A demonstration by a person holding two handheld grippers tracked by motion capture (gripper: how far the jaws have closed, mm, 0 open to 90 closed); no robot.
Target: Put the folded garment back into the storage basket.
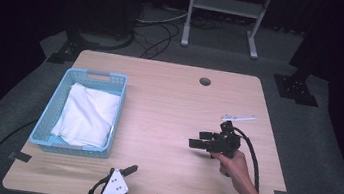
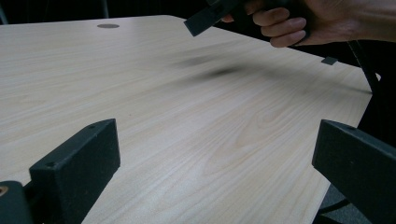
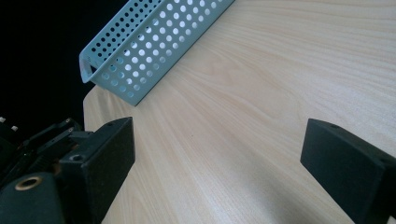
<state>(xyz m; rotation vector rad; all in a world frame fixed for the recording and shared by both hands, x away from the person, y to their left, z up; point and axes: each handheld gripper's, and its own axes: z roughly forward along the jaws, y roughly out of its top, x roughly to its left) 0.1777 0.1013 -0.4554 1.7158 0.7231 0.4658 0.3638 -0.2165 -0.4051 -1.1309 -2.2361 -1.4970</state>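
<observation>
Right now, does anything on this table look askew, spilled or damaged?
Nothing stands out. The white cloth lies folded inside the blue basket, which sits flat on the table. The left gripper and right gripper are both open and hold nothing.

A pale wooden table (image 1: 168,106) stands on grey carpet (image 1: 14,91); upper centre, a grey metal stand (image 1: 226,6) and cables (image 1: 156,32) against darkness
</observation>
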